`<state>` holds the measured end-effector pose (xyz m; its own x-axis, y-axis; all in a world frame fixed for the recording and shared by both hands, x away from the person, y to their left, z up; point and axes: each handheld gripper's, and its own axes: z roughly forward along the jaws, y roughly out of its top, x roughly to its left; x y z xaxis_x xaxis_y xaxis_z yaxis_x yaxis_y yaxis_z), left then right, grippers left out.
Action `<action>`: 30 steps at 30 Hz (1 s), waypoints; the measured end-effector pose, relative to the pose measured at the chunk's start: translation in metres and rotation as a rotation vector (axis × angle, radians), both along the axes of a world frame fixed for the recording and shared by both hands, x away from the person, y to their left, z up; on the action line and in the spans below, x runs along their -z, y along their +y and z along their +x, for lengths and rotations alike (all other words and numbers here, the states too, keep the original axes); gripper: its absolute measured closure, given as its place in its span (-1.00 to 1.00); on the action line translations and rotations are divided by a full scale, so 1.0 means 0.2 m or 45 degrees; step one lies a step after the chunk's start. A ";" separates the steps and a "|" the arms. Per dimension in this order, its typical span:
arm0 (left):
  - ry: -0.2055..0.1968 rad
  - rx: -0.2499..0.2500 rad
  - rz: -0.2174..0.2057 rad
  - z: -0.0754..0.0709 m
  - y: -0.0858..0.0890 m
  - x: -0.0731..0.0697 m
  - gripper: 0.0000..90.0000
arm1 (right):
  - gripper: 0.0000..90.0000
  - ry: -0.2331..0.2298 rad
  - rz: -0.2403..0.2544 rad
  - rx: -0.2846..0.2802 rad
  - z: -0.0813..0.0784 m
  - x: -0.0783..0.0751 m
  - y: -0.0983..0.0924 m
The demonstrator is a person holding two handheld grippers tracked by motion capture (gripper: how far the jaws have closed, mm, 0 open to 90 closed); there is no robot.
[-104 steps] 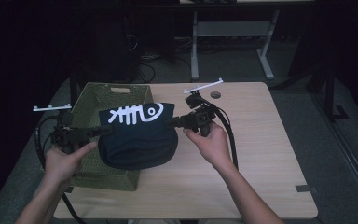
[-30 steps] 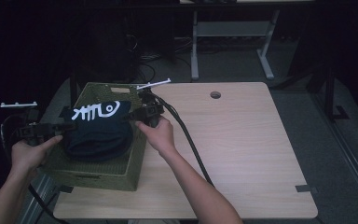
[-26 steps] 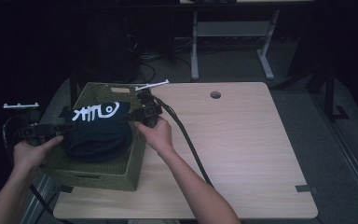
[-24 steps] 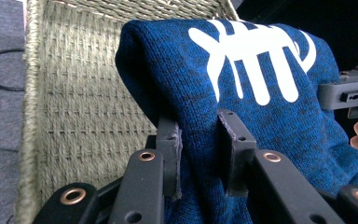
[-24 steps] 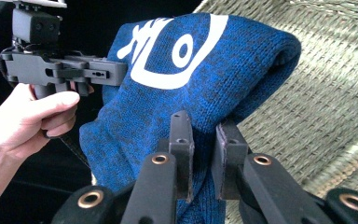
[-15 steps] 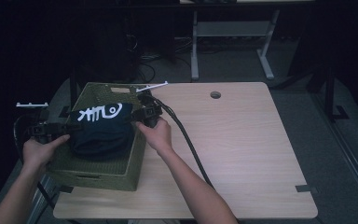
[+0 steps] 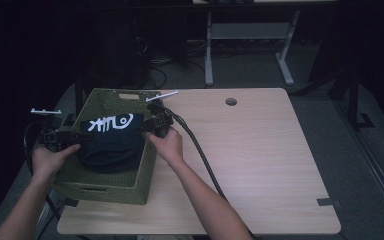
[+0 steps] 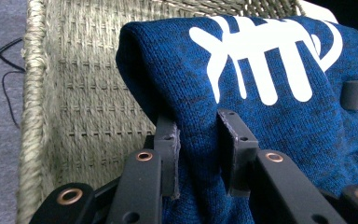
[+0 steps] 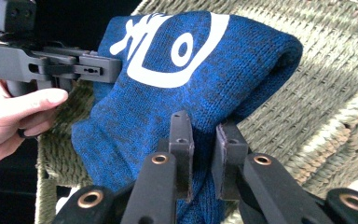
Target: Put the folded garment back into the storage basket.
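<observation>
A folded dark blue knit garment (image 7: 111, 142) with a white fish-bone print hangs between my two grippers, sunk into the green woven basket (image 7: 114, 186). My left gripper (image 7: 82, 136) pinches its left edge; in the left gripper view the jaws (image 8: 198, 149) press on a fold of the blue knit (image 8: 261, 84). My right gripper (image 7: 146, 125) clamps the right edge; in the right gripper view its jaws (image 9: 204, 154) are shut on the cloth (image 9: 177, 70), with the basket wall (image 9: 326, 93) behind.
The basket stands on the left end of a light wooden table (image 7: 260, 165) with a round cable hole (image 7: 231, 101). A thick black cable (image 7: 200, 155) trails from the right gripper across the table. Dark floor and a metal frame (image 7: 245, 35) lie beyond.
Both grippers carried the garment from over the table's middle to the left and lowered it into the basket. Over the last second it sank deeper between the basket walls.
</observation>
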<state>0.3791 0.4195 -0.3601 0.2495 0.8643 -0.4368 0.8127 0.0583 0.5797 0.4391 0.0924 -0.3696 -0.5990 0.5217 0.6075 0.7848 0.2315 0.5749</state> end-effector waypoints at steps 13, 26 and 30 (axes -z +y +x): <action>0.041 -0.017 0.059 0.04 -0.01 0.03 0.57 | 0.75 -0.017 -0.077 -0.003 0.02 0.03 0.03; 0.069 -0.013 0.089 0.06 -0.01 0.07 0.55 | 0.72 -0.038 -0.142 -0.004 0.02 0.04 0.05; 0.074 -0.016 0.104 0.06 -0.02 0.07 0.54 | 0.69 -0.053 -0.162 -0.009 0.02 0.03 0.06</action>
<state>0.3921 0.4157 -0.3745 0.2150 0.9005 -0.3780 0.8444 0.0230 0.5352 0.4428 0.1044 -0.3760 -0.6263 0.5885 0.5113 0.7590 0.3104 0.5724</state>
